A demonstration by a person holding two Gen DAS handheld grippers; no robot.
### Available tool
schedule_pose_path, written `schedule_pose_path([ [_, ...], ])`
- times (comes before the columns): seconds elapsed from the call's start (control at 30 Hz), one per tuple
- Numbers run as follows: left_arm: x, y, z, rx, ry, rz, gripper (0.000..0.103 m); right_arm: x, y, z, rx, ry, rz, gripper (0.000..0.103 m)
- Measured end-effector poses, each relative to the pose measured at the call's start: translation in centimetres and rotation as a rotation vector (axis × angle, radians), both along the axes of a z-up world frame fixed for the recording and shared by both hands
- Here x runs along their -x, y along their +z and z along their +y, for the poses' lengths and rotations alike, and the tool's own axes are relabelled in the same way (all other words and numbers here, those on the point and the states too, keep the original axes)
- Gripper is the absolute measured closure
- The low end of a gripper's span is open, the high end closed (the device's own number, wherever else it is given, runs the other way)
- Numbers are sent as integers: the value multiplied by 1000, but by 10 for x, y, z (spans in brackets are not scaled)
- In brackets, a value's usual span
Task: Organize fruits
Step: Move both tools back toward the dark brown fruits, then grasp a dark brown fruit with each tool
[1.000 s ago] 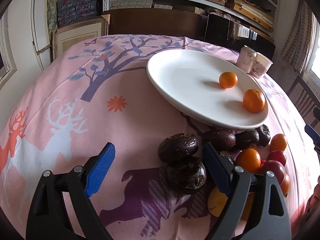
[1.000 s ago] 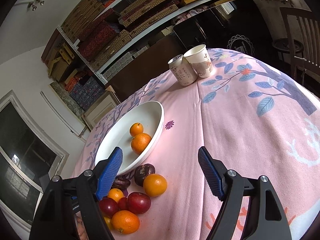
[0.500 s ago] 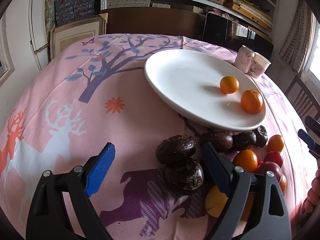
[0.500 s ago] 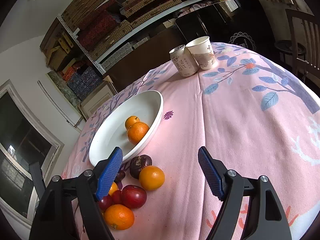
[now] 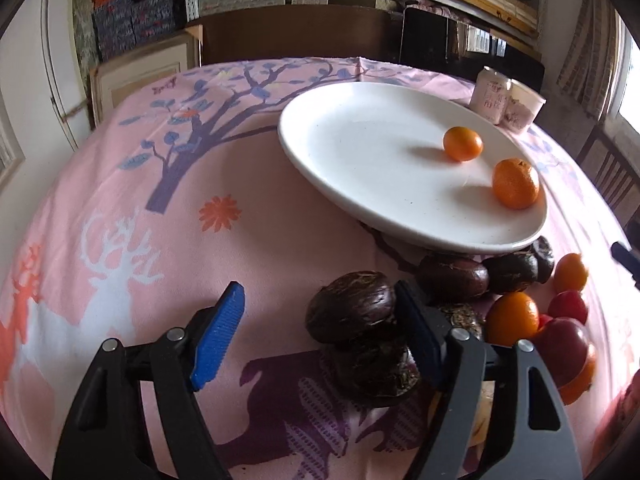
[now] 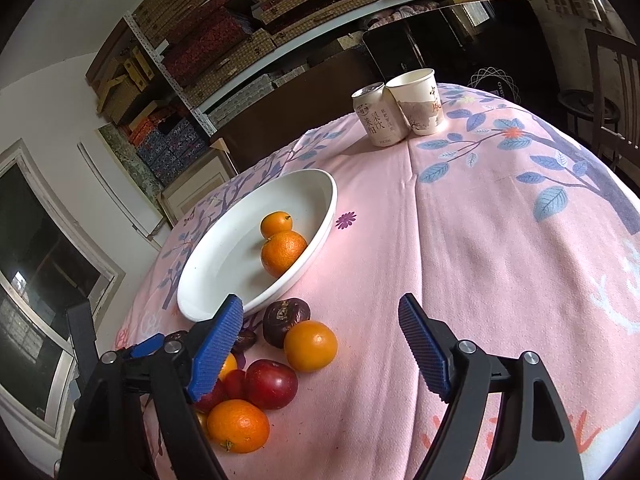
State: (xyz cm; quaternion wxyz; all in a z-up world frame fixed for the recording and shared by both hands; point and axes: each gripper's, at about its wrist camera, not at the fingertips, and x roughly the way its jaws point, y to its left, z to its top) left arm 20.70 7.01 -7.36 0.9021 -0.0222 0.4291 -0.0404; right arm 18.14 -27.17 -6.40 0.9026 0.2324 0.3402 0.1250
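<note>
Left wrist view, nearest: the left gripper [image 5: 320, 334] stands with its jaws apart, having just been closing; two dark wrinkled fruits [image 5: 352, 312] sit stacked between the blue pads, the right pad touching the upper one, the left pad clear of both. Right wrist view: the right gripper [image 6: 320, 344] is released and holds nothing, above the pink printed tablecloth [image 6: 500, 240]. Just beyond lies the loose heap: oranges [image 6: 310, 346], red fruits [image 6: 271, 383] and further dark fruits [image 6: 286, 318]. Behind the heap, a white plate [image 6: 224, 240] carries two oranges [image 6: 283, 252]. Farthest, a drinks can [image 6: 378, 118] bearing Chinese characters, too small to read, touches a paper cup [image 6: 418, 102].
</note>
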Motion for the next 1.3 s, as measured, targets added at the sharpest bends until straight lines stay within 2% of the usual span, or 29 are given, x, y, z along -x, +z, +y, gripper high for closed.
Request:
schedule_pose_path([
  [0.03, 1, -1, 5, 44, -3, 6, 47, 0, 0, 1, 4, 3, 2, 22],
  [0.1, 2, 0, 10, 77, -3, 5, 53, -1, -1, 3, 23, 10, 9, 22],
  [0.23, 4, 1, 0, 52, -31, -10, 65, -5, -7, 13, 89, 41, 46, 22],
  [0.33, 5, 2, -4, 24, -35, -15, 65, -10, -12, 21, 101, 87, 76, 22],
  [0.5, 3, 2, -2, 35, -32, -7, 65, -35, -10, 33, 105, 180, 137, 34],
  [0.6, 3, 2, -3, 28, -31, -4, 65, -48, -8, 42, 168, 220, 157, 35],
  [0.77, 2, 2, -3, 27, -30, 3, 65, -59, -13, 54, 183, 260, 185, 35],
  [0.97, 1, 2, -4, 18, -30, 6, 65, -66, -21, 89, 314, 332, 214, 42],
  [1.13, 1, 2, -5, 12, -34, 7, 65, -54, -24, 103, 462, 340, 133, 49],
  [1.3, 5, 2, -6, 6, -44, 4, 65, -41, -20, 93, 482, 314, 94, 59],
])
